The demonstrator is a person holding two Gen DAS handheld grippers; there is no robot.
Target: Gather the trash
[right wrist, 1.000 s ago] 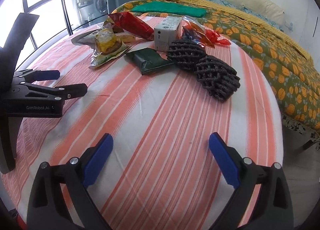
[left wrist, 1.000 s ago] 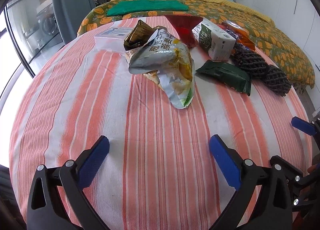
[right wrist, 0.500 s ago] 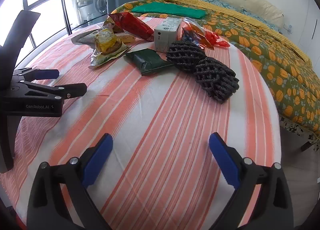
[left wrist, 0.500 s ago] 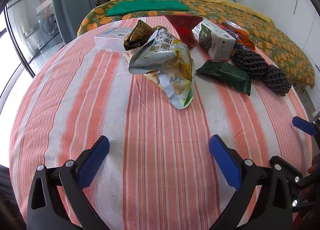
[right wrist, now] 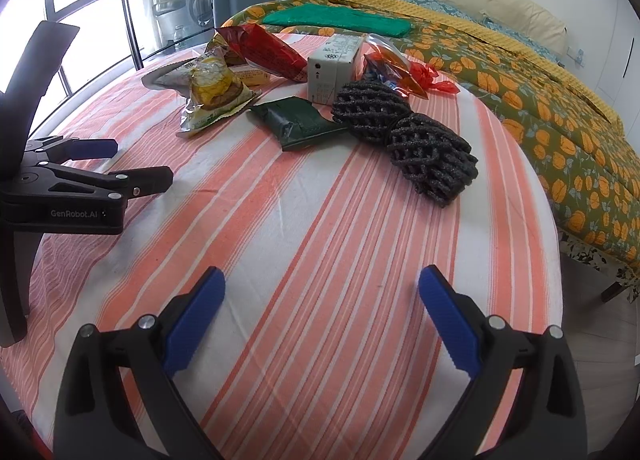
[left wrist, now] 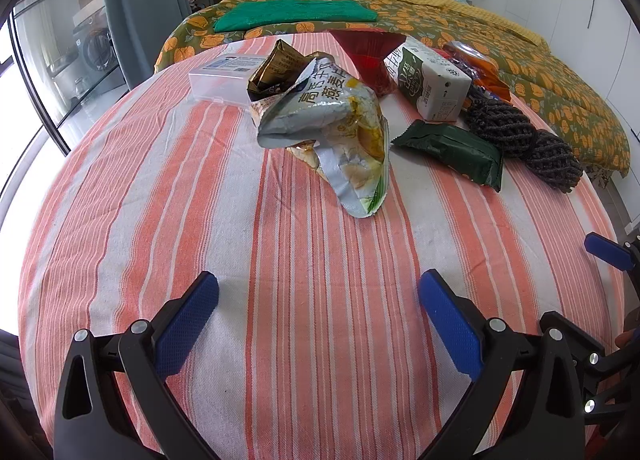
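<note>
**Two tools spread wide, a far pile of trash untouched**

Both tools hover empty over the near, bare part of the striped counter, nothing between their blue pads. The left tool stands with jaws wide apart, and so does the right tool; seen from the right wrist, the left one sits out at the left edge.

All the trash lies bunched at the far side of the counter, well apart from both tools. No bin or bag shows in either view, so where it should go cannot be told.

By my reading the step in hand is the first reach. It would go best if each tool took the piece nearest it: the left going for the silver snack bag, which juts nearest, pinching a crumpled fold and not the flat face; the right going for the black foam net, soft and likely to squash in the grip. The thin wrappers may slide on the cloth, so a low, level approach looks wise.

Counted:
- one silver snack bag
- one gold wrapper behind it
- one red bag
- one dark green packet
- one milk carton
- one orange wrapper
- one black foam net, knotted into two lumps
- one clear plastic box, far left
</note>
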